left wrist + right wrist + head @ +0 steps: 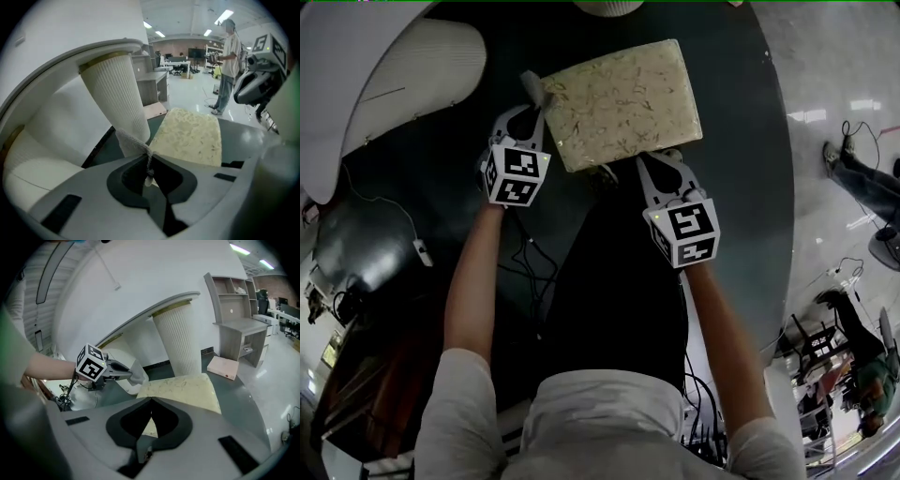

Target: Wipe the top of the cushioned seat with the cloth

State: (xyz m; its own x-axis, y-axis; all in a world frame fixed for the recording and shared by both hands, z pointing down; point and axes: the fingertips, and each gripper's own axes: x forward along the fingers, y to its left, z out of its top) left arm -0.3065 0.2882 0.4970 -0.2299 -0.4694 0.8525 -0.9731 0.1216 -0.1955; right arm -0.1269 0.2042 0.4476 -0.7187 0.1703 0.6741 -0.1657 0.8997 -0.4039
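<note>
Nearest, the person's forearms reach fwd over dark trousers, one claw in each hand. The L claw (528, 112) is clamped on a grey knit cloth (531, 84). In the left gripper view the cloth (131, 140) is pinched at the tips of the L claw (149, 157) and bunches out ahead of them. The R claw (661, 157) has its jaws closed together w/ nothing between. In the right gripper view the R claw (151, 401) has its tips over the seat's near edge, contact unclear.

The seat (623, 103) is a square, pale-yellow speckled cushion lying flat, top bare. The cloth is just beside its far-left corner, not on top.

The seat rests on a round, dark grey-green platform (741, 141), matte. Loose cables (525, 272) trail over it near the person's legs.

Beyond the seat stands a white ribbed column (176, 338) under a curved white shell (131, 282).

Past the platform rim is a glossy pale floor (834, 84) reflecting ceiling lights. On it are a grey desk w/ shelves (239, 324) and a flat pinkish board (222, 367) beside it.

Far bg in the left gripper view is an open workshop w/ strip lights, more desks and a standing person (229, 56).
</note>
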